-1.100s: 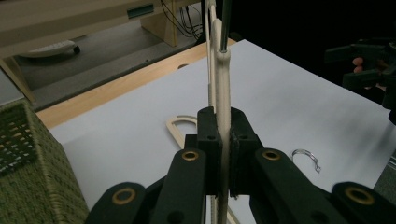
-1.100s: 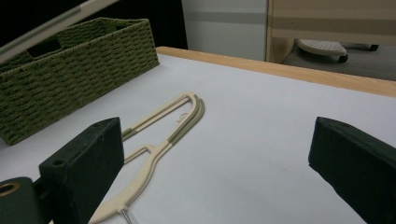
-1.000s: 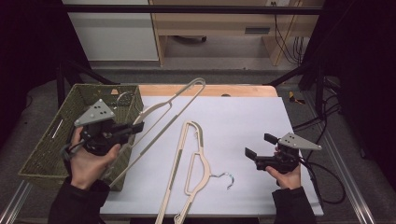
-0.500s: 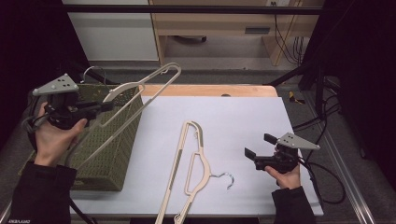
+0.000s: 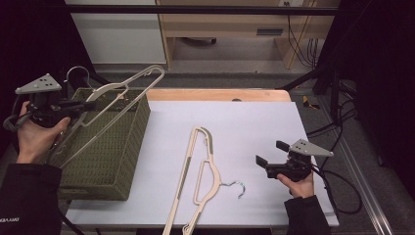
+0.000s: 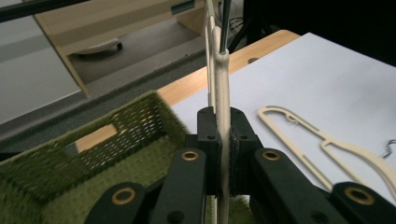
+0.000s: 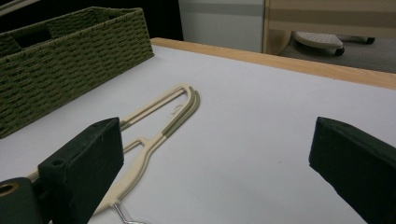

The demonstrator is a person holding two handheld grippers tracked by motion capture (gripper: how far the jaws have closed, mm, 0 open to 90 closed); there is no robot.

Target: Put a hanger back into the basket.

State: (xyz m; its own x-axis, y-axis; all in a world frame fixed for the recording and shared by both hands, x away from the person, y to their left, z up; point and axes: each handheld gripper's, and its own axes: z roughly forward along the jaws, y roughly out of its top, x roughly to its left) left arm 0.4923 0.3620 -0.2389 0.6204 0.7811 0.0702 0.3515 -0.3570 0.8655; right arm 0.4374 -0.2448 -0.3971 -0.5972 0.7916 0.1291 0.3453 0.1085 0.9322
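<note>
Over the basket (image 5: pixel 128 147): held hanger (image 5: pixel 122 93), long axis slanting down into it
Left gripper (image 5: pixel 84 105): pinching held hanger
Right gripper (image 5: pixel 268 159): spread, empty
Right of basket: second hanger (image 5: pixel 195 181) flat, nearer right gripper

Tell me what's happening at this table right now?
A person is clearing hangers into a green woven basket. The left gripper is clamped on a cream hanger, holding it tilted above the basket. The right gripper rests open near the table's right side. A second cream hanger lies flat on the white surface, untouched.
</note>
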